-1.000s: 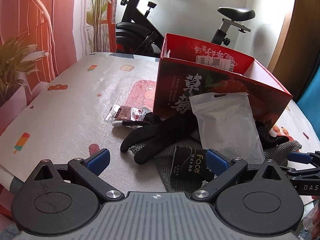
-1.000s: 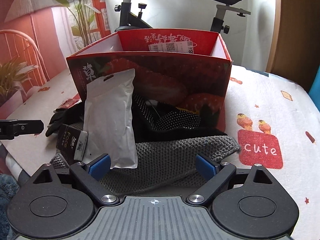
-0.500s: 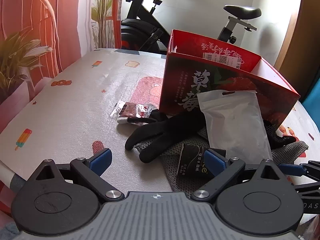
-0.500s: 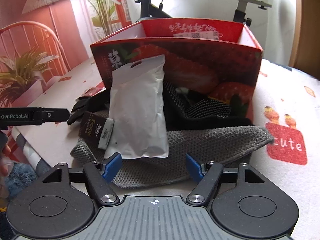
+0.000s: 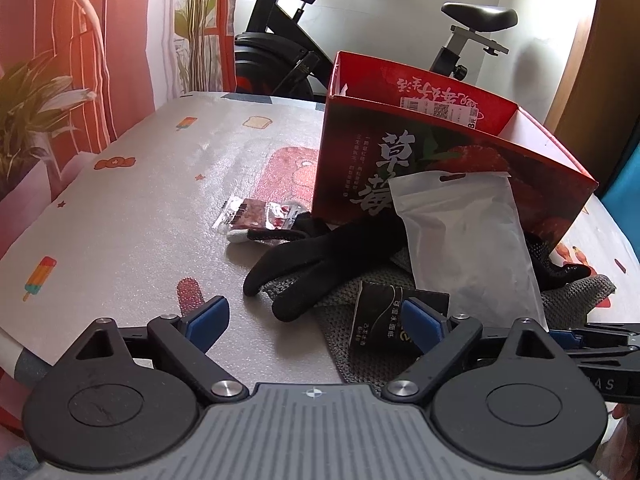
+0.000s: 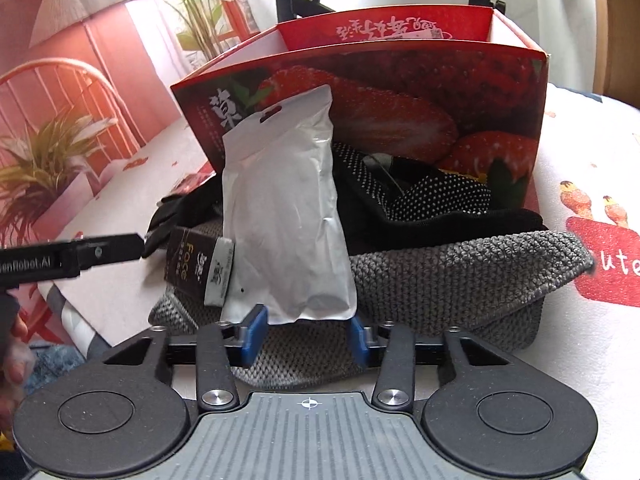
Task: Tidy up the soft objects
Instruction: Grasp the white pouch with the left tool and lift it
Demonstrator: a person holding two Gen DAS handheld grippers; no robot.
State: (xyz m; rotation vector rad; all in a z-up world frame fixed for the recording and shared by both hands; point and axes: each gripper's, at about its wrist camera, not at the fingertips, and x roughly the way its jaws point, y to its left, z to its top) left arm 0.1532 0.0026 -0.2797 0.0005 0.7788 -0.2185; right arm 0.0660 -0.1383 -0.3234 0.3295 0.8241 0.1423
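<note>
— What do I have in front of the right gripper [image 6: 306, 338]?

— Its jaws are closing around the bottom edge of the white pouch [image 6: 286, 216]. The blue pads sit at either side of that lower edge; I can't tell whether they press on it yet. The pouch leans upright against the front wall of the red strawberry box [image 6: 400, 92].

— And my left gripper [image 5: 314, 320]?

— It hangs over the near edge of the table [image 5: 120, 208], jaws wide and easing inward a little, nothing between them but bare tabletop and the near corner of the grey knitted cloth [image 5: 352, 320]. Its right pad overlaps a black packet [image 5: 384, 312] in the view, but I cannot tell if it touches it.

— Where are the soft things?

— All heaped at the foot of the box, toward the table's near edge. The grey knitted cloth lies at the bottom. A black glove [image 5: 316, 264] sprawls over its left part, fingers pointing toward the table's left side. A dotted black glove [image 6: 440, 196] lies on the cloth just beside the box wall, right of the pouch. The black packet rests on the cloth, tucked against the pouch's left side.

— Anything apart from the heap?

— A small clear wrapper [image 5: 260, 218] with something dark red inside, flat on the table just left of the box, near the black glove's fingertips.
</note>
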